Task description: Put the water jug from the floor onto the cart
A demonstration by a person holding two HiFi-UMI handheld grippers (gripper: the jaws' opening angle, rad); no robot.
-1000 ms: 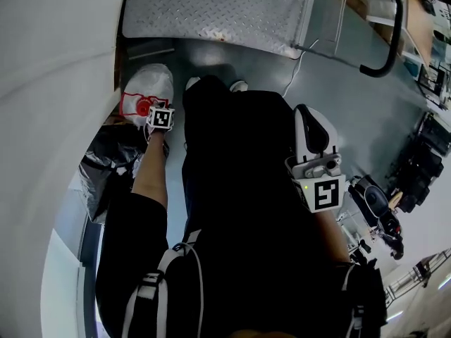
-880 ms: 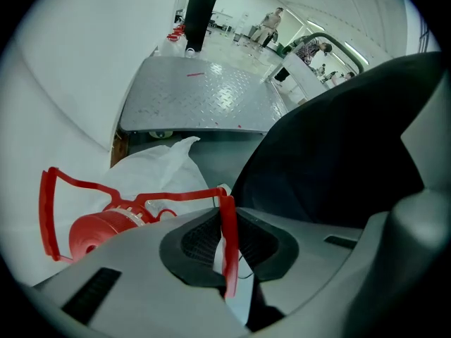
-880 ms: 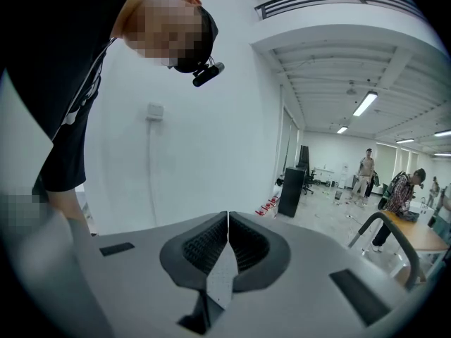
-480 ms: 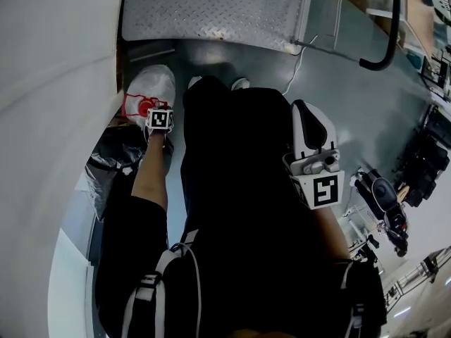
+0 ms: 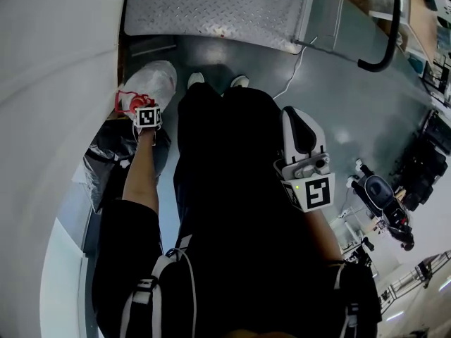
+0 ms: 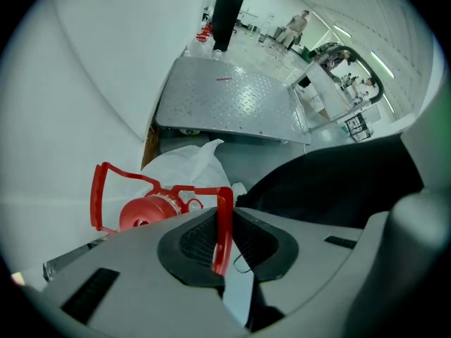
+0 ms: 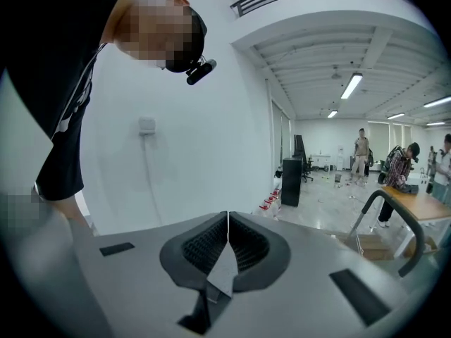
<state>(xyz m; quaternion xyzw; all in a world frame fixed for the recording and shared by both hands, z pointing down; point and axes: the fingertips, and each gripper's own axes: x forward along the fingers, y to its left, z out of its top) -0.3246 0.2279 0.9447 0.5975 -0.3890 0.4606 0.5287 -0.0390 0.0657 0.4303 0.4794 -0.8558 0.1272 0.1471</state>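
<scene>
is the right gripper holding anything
No, the right gripper has its jaws shut together with nothing between them.

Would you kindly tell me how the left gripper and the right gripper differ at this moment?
The left gripper is shut on the red handle of the water jug; the right gripper is shut on nothing. The left gripper points steeply down at the floor by the cart; the right gripper points roughly level into the room. Both carry a marker cube.
</scene>
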